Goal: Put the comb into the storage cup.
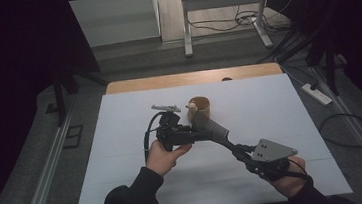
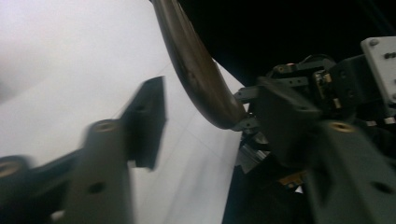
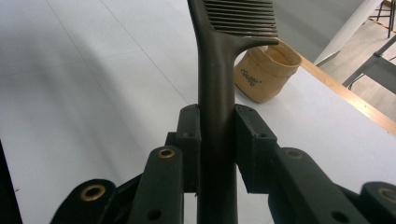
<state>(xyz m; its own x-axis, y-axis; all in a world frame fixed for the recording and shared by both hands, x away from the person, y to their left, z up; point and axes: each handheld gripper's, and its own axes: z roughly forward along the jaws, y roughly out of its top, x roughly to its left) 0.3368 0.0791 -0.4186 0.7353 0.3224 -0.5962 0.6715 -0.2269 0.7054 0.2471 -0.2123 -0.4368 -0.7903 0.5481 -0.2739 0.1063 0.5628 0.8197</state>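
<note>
Comb: a dark comb [image 3: 215, 70] held up over the middle of the white worktop [image 1: 127, 187], handle low and toothed end toward the far edge, its teeth just beside the bag.
Right gripper: the right gripper [image 3: 217, 140] pinches the comb's handle, a pad pressed on each side; it sits near the near right corner of the worktop, in the person's right hand [image 1: 289, 179].
Left gripper: the left gripper [image 1: 199, 134] reaches in from the left at mid-worktop, with the comb's handle [image 2: 201, 74] between its jaws; from the left gripper view one pad stands clear of the handle, and whether the other touches it I cannot tell.
Bag: a small tan bag [image 1: 200, 107], upright and open-topped, toward the far edge at the middle.
Worktop: white, with a bare wooden strip [image 1: 132, 84] along the far edge.
</note>
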